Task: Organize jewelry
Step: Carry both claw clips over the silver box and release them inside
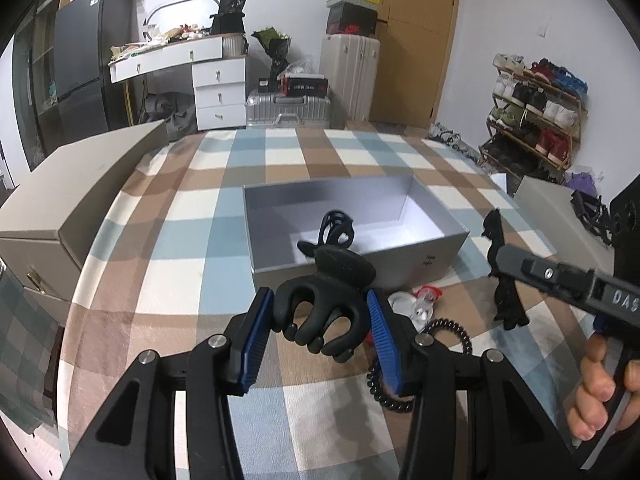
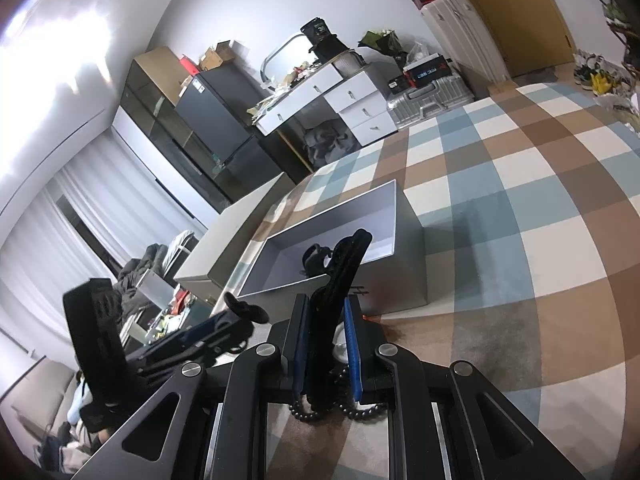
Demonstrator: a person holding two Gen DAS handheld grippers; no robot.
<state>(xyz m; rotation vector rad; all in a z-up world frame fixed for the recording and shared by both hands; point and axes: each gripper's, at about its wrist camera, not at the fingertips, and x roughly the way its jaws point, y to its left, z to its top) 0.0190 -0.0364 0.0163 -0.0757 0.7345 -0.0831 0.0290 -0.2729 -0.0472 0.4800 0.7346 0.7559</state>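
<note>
The left gripper (image 1: 322, 330) has its 2 blue pads pressed on either side of a black claw hair clip (image 1: 324, 304), held up off the checked bedspread (image 1: 224, 240); the clip's curved teeth point down toward the camera and its rounded top hides part of the near wall of the open grey box (image 1: 360, 268). Inside that box, against the near wall, lies 1 dark looped hair accessory (image 1: 336, 226); it is partly covered by the held clip, and its exact kind is hard to make out.

The right gripper (image 2: 326, 340) is clamped narrowly on a slim black hair clip (image 2: 340, 276) that stands upright between its blue pads. In the left wrist view this clip (image 1: 505, 268) shows as a dark, blurred silhouette to the right of the box, with the gripper body cut off at the frame edge and fingers (image 1: 596, 392) wrapped round its handle.

On the bedspread just near the box lie a black spiral hair tie (image 1: 400, 380), half hidden behind the left gripper's right finger, and some small white and red pieces (image 1: 420, 300) too blurred to name. A closed beige box (image 1: 80, 204) sits at the left edge of the bed, well apart from the grey one.
</note>
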